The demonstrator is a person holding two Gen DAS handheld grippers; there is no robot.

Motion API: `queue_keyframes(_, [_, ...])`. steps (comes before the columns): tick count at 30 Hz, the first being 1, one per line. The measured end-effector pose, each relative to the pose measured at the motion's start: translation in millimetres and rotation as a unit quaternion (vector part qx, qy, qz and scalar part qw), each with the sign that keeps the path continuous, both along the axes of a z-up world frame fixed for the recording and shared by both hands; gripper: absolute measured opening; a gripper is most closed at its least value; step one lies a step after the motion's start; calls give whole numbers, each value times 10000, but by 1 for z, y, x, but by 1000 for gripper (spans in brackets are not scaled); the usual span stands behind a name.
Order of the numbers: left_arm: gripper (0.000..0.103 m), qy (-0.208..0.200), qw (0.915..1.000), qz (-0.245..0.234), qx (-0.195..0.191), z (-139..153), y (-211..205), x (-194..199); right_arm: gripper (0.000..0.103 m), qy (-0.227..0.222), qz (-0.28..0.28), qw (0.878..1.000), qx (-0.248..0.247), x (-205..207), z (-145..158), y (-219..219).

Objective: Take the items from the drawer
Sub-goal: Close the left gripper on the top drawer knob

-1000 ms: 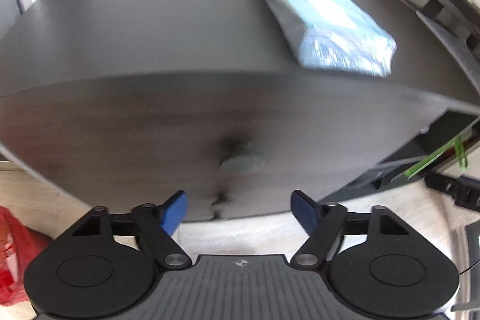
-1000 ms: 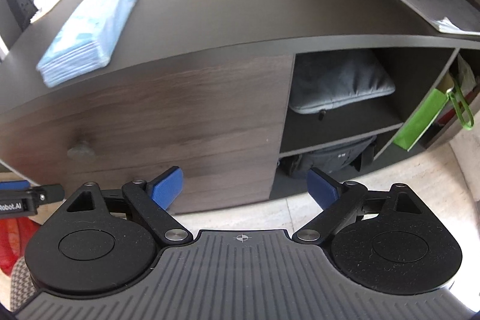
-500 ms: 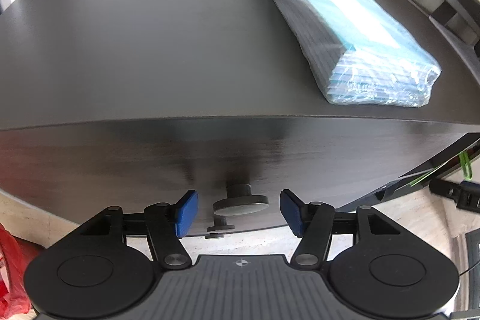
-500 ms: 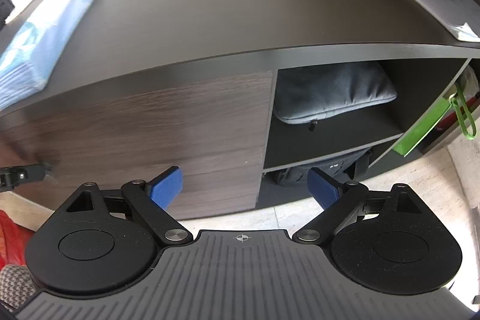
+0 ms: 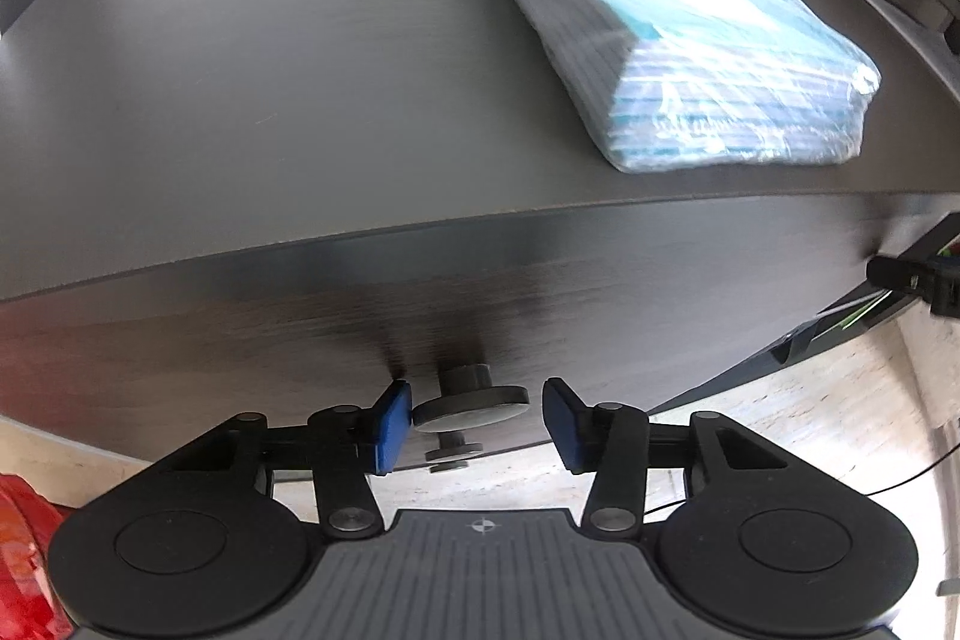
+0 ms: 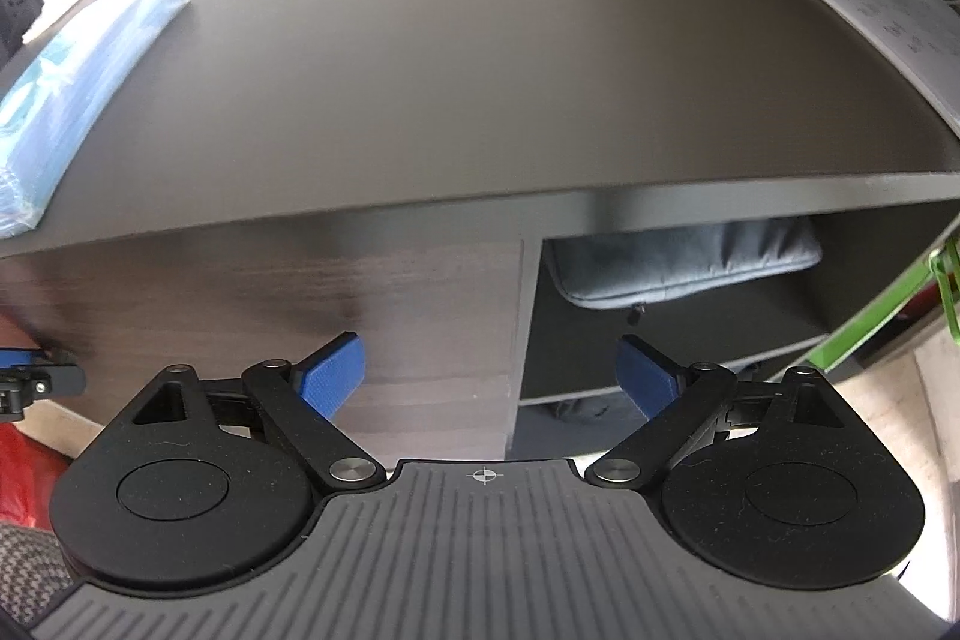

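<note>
The dark wood drawer front [image 5: 300, 328] sits under the desk top, closed. Its round grey knob [image 5: 471, 405] lies between the blue pads of my left gripper [image 5: 477, 427]. The left pad [image 5: 393, 424] is at the knob's edge; a small gap shows at the right pad [image 5: 561, 424]. A second knob [image 5: 454, 451] shows just below. My right gripper [image 6: 489, 376] is open and empty, facing the drawer front [image 6: 270, 298] where it meets the open shelves. The drawer's contents are hidden.
A plastic-wrapped blue pack [image 5: 672, 28] lies on the dark desk top [image 5: 270, 70], also at the left of the right wrist view [image 6: 78, 58]. Open shelves hold a grey pouch [image 6: 690, 262] and a green bag [image 6: 870, 316]. Papers [image 6: 870, 22] lie far right. Something red [image 5: 24, 550] sits on the floor.
My left gripper moved up to the drawer knob and its jaws narrowed around it. My right gripper drifted closer to the desk and stayed open.
</note>
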State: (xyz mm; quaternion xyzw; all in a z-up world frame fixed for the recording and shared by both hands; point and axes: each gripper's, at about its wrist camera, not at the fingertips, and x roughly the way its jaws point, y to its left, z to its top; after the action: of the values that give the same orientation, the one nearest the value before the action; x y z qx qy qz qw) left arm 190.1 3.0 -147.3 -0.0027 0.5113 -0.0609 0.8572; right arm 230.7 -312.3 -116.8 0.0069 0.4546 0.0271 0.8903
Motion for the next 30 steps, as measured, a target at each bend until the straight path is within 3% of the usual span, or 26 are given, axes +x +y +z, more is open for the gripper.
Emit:
queue_keyframes(16, [45, -59, 9994, -179, 276, -12, 2, -31, 95, 61, 586, 9980, -209, 8, -2, 9])
queue_keyframes(22, [46, -77, 9993, -188, 302, -17, 5, -44, 101, -326, 638, 9967, 377, -14, 4, -17])
queue_keyframes(30, [47, -75, 9993, -192, 304, -23, 11, -61, 101, -500, 892, 9921, 724, -12, 8, -25])
